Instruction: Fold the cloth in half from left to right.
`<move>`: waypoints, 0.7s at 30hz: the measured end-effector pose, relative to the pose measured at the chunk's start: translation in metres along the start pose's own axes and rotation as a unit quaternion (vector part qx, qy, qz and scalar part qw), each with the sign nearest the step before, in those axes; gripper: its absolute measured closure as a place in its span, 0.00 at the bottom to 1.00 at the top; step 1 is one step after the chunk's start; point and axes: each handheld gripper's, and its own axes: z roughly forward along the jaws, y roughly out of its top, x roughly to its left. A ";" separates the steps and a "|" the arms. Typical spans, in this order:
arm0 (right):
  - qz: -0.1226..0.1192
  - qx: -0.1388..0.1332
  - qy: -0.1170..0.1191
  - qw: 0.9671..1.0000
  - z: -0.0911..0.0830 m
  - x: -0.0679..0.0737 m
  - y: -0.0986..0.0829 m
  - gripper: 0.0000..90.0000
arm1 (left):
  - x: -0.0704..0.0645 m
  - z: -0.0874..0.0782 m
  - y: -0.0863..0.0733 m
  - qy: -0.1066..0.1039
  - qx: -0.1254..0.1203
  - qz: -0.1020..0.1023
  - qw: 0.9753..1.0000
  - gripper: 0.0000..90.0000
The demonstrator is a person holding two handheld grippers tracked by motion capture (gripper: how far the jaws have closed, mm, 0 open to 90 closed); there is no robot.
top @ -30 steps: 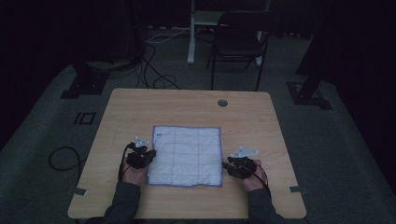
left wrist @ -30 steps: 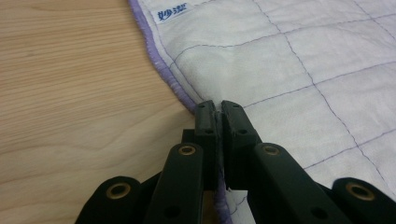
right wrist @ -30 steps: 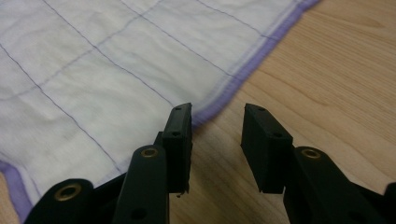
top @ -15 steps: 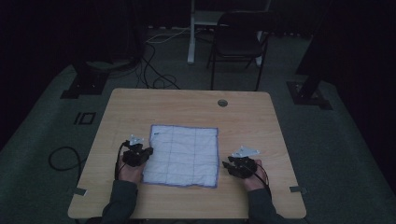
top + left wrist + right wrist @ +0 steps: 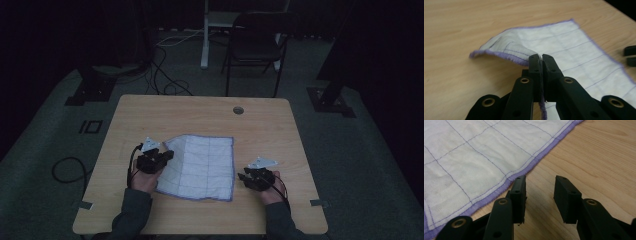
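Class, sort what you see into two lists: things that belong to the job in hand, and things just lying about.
Job in hand:
white cloth, purple-edged
left claw, shut on the cloth's edge
right claw, open beside the cloth
wooden table

Lying about:
black chair
floor cables
black stand bases

White woven cloth with fuzzy purple hem and thin stitched grid; matt light wood-grain table; left gripper and right gripper of matt black plastic, brass-coloured rivets.
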 end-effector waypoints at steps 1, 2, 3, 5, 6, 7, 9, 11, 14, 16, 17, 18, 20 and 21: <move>0.000 0.000 0.000 1.000 0.000 0.000 0.000 0.69 | -0.003 0.000 0.003 -0.005 -0.002 0.003 1.000 0.97; -0.001 0.000 0.000 1.000 0.000 0.000 0.000 0.69 | -0.005 0.000 0.004 -0.007 -0.004 0.004 1.000 0.97; 0.000 -0.001 0.000 1.000 0.000 0.000 0.000 0.69 | -0.008 0.000 0.007 -0.012 -0.005 0.008 1.000 0.97; 0.000 -0.001 0.000 1.000 0.000 0.000 0.000 0.69 | -0.013 0.001 0.010 -0.017 -0.006 0.013 1.000 0.97; 0.001 0.000 0.000 1.000 0.000 -0.001 0.000 0.69 | -0.015 0.001 0.012 -0.020 -0.007 0.015 1.000 0.97; 0.000 0.000 0.000 1.000 0.000 -0.001 0.000 0.69 | -0.018 0.002 0.013 -0.023 -0.009 0.017 1.000 0.97; 0.000 0.000 0.000 1.000 0.000 0.000 0.000 0.69 | -0.022 0.004 0.016 -0.029 -0.009 0.024 0.999 0.97; 0.000 0.001 -0.001 1.000 0.000 0.000 0.000 0.69 | -0.025 0.009 0.017 -0.032 -0.005 0.029 0.999 0.97; 0.000 0.000 0.000 1.000 0.000 -0.001 0.000 0.69 | -0.028 0.019 0.015 -0.038 0.005 0.025 0.999 0.97; 0.001 0.000 -0.001 1.000 0.000 -0.001 -0.001 0.69 | -0.031 0.023 0.015 -0.045 0.008 0.025 0.999 0.97; 0.002 0.000 -0.001 1.000 0.000 -0.002 -0.001 0.69 | -0.034 0.023 0.015 -0.047 0.008 0.026 0.999 0.97; 0.002 0.000 -0.001 1.000 0.000 -0.002 -0.001 0.69 | -0.036 0.024 0.016 -0.051 0.007 0.028 0.998 0.97; 0.002 0.000 -0.001 1.000 0.000 -0.002 -0.001 0.69 | -0.041 0.024 0.019 -0.056 0.006 0.035 0.998 0.97; 0.002 0.000 0.000 1.000 0.000 -0.002 -0.001 0.69 | -0.044 0.025 0.020 -0.059 0.005 0.036 0.998 0.97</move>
